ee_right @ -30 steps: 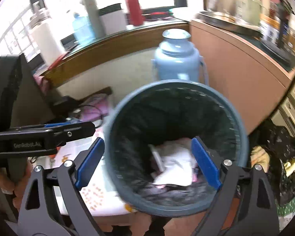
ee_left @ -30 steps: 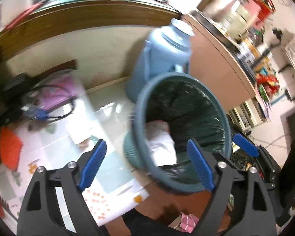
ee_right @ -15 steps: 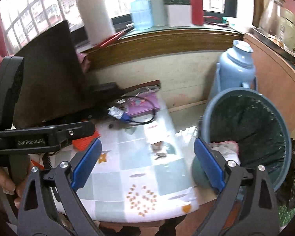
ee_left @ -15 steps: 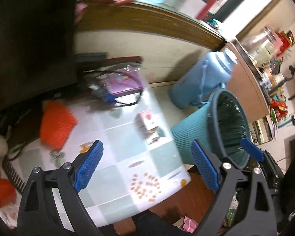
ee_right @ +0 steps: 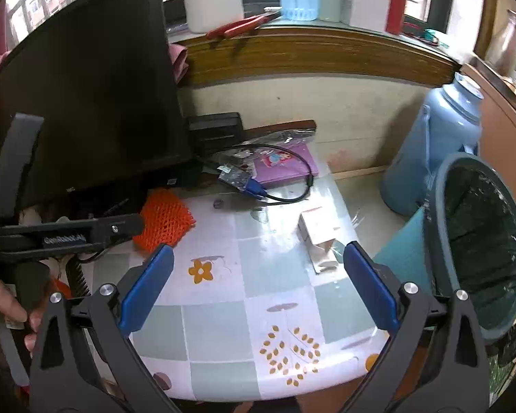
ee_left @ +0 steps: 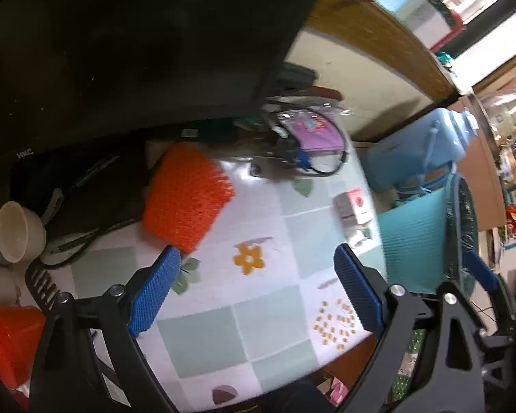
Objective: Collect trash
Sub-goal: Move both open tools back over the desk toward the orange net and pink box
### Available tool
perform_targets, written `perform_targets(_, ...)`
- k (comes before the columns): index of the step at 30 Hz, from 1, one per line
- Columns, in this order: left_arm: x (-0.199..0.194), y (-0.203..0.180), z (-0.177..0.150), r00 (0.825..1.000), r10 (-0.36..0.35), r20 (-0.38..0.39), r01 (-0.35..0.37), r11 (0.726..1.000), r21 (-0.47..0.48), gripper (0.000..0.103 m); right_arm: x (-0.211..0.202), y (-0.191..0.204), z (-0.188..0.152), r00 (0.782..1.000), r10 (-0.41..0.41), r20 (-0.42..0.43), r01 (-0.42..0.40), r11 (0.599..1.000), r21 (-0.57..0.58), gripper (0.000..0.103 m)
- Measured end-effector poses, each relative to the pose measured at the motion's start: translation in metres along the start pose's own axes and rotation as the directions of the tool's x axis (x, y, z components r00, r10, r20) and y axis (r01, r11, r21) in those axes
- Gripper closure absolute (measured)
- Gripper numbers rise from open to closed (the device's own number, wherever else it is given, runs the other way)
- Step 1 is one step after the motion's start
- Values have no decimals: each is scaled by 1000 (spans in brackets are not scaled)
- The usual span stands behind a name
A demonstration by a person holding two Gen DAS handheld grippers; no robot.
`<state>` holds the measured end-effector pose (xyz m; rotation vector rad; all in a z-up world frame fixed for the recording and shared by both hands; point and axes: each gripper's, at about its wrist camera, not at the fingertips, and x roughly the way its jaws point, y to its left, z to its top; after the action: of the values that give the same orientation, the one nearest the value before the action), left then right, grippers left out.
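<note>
Left wrist view: left gripper (ee_left: pixel 256 290) spread wide above the checked tablecloth (ee_left: pixel 223 330), blue pads holding nothing. Orange mesh sleeve (ee_left: pixel 185 203) lying just past the left pad, partly under the dark monitor (ee_left: pixel 127 41). Small white and pink carton (ee_left: pixel 352 206) near the table's right edge, with a scrap of wrapper just on its near side. Teal bin (ee_left: pixel 426 237) standing off the table's right edge, black liner showing at its rim. Pale blue jug (ee_left: pixel 419 151) behind the bin. Beige cup (ee_left: pixel 17 232) at far left.

Right wrist view: right gripper (ee_right: pixel 258 287) also gaping wide and empty over the tablecloth (ee_right: pixel 223 337). Carton (ee_right: pixel 314 232) lying just beyond the right pad, apart from it. Mesh sleeve (ee_right: pixel 163 220) beyond the left pad, beside the left tool's black body. Bin (ee_right: pixel 478 241) on the right, open. Black cable with blue plug (ee_right: pixel 254 186) and purple packet (ee_right: pixel 285 163) at the far edge.
</note>
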<state>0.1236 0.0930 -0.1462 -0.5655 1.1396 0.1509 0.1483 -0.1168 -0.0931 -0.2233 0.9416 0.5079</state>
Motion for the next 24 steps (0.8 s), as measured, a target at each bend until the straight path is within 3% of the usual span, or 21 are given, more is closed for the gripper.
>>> perform_targets(13,73,35,33,991,123,-54,-124,992,-15,15,89,0,17,994,69,-81,-68,998,8,5)
perform_targets(24,117,54,33,988,113,-100,-118,992,-47,15,142,0,15,986,75,-150,-73,997,20,5)
